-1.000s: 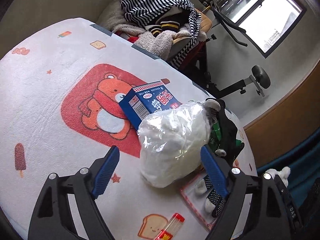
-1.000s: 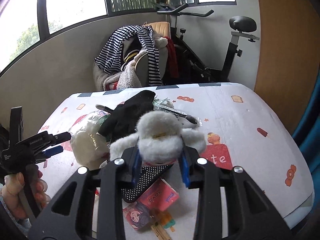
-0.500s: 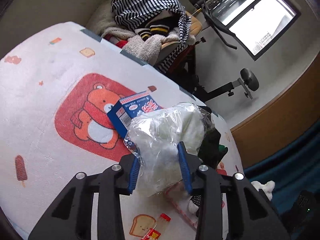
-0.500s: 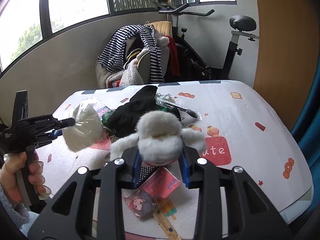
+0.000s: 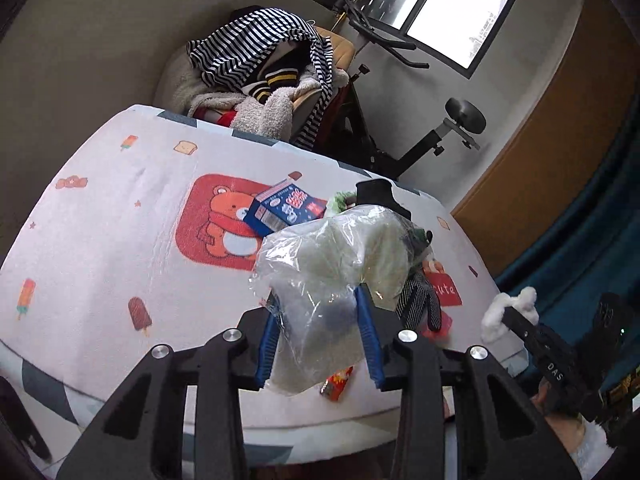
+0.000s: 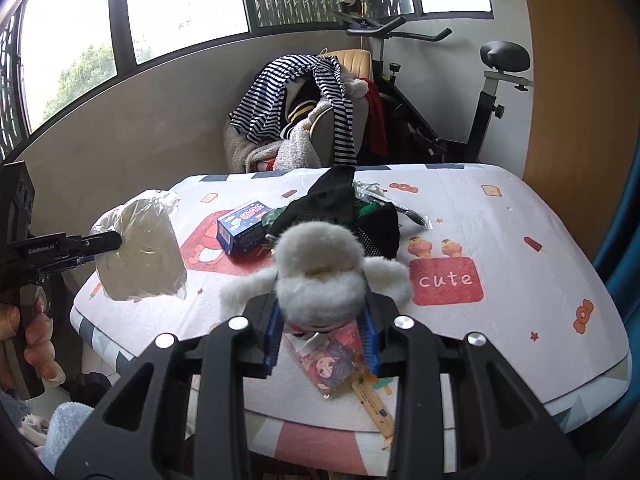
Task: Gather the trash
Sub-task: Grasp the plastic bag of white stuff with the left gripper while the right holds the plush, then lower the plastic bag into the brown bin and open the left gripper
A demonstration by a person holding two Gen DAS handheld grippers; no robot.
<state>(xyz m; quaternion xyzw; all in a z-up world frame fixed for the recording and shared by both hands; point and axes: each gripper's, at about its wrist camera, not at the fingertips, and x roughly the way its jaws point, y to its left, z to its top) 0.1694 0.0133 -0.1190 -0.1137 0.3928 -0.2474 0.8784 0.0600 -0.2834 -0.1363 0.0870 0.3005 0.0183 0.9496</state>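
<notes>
My left gripper (image 5: 318, 324) is shut on a clear plastic bag of white stuff (image 5: 332, 256), held up off the bed. From the right wrist view the same bag (image 6: 140, 248) hangs beyond the bed's left edge from the left gripper (image 6: 108, 242). My right gripper (image 6: 322, 320) is shut on a white fluffy plush toy (image 6: 320, 276), held above the near part of the bed. On the bed lie a blue carton (image 6: 240, 230), a black garment pile (image 6: 340, 212) and a flat pink packet (image 6: 336, 364).
The bed (image 6: 500, 240) has a white cover with cartoon prints. A chair heaped with striped clothes (image 6: 296, 112) and an exercise bike (image 6: 460, 100) stand behind it. A long yellow stick wrapper (image 6: 372, 404) lies at the bed's near edge. A wooden panel (image 6: 580, 80) is on the right.
The left gripper closed on the plastic bag, lifted it off the bed and carried it left past the edge. The right gripper drew back a little with the plush toy.
</notes>
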